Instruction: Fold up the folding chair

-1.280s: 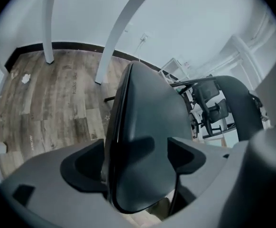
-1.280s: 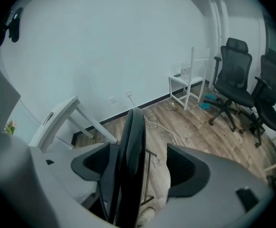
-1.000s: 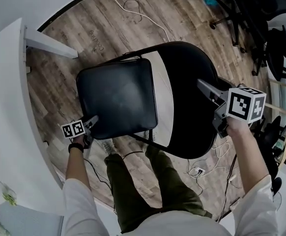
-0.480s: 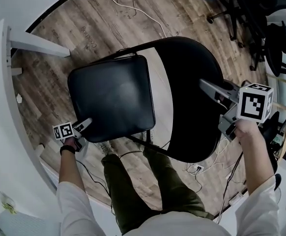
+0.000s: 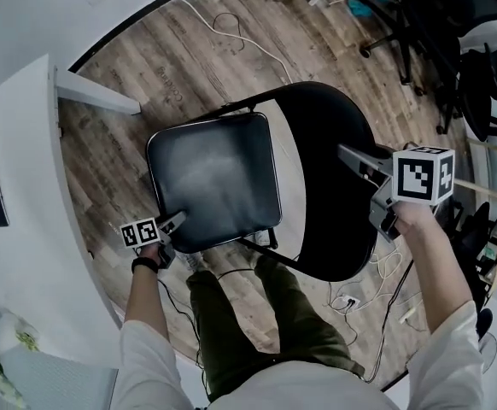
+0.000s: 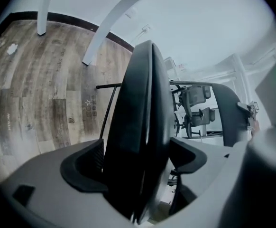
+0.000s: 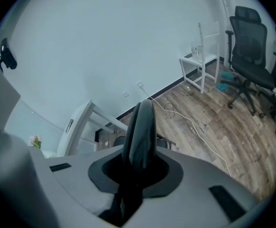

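The left tool [image 5: 174, 221] is clamped on the seat [image 5: 214, 178] at its near left corner, with the padded edge wedged between the jaws. The chair [image 5: 317, 233] stands open on the wood floor [image 5: 146, 67], just ahead of the person's legs. To the right, the backrest [image 5: 325, 131] has its rim between the jaws of the right tool [image 5: 355, 162], which have just been closing and now pinch that rim. The step in hand looks like swinging the seat up toward the backrest. To do it well, the left tool should lift the seat's front along its hinge arc rather than drag it sideways. The right tool should hold the backrest steady, perhaps tipping it slightly so the legs can draw together. Neither grip is deep, so a slow, even motion should keep the edges from slipping out.
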